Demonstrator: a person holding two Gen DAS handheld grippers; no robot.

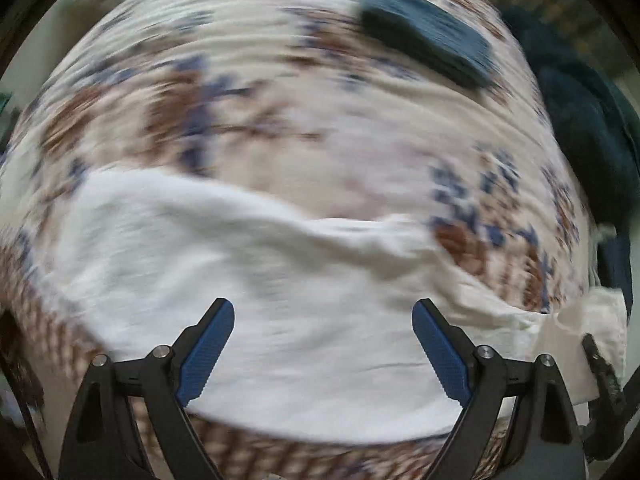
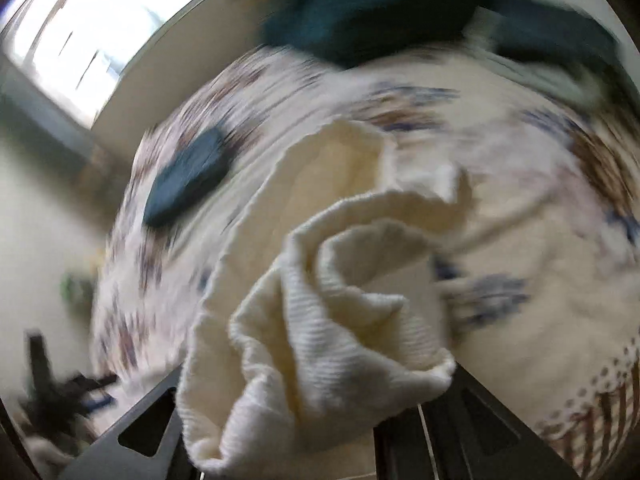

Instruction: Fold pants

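Observation:
The white ribbed pants (image 1: 256,280) lie spread on a bed with a flowered sheet (image 1: 248,112). My left gripper (image 1: 323,308) hangs above them, its blue pads (image 1: 208,352) wide apart and nothing between them. In the right wrist view a bunched end of the pants (image 2: 320,312) rises from my right gripper (image 2: 316,412) and hides its fingertips. The cloth hangs lifted off the sheet (image 2: 520,184), so this gripper is shut on it. Both views are blurred.
A folded dark blue garment (image 1: 428,36) (image 2: 188,176) lies further back on the sheet. A dark teal heap of clothes (image 1: 588,120) (image 2: 380,8) sits at the bed's edge. A bright window (image 2: 100,32) is beyond the bed.

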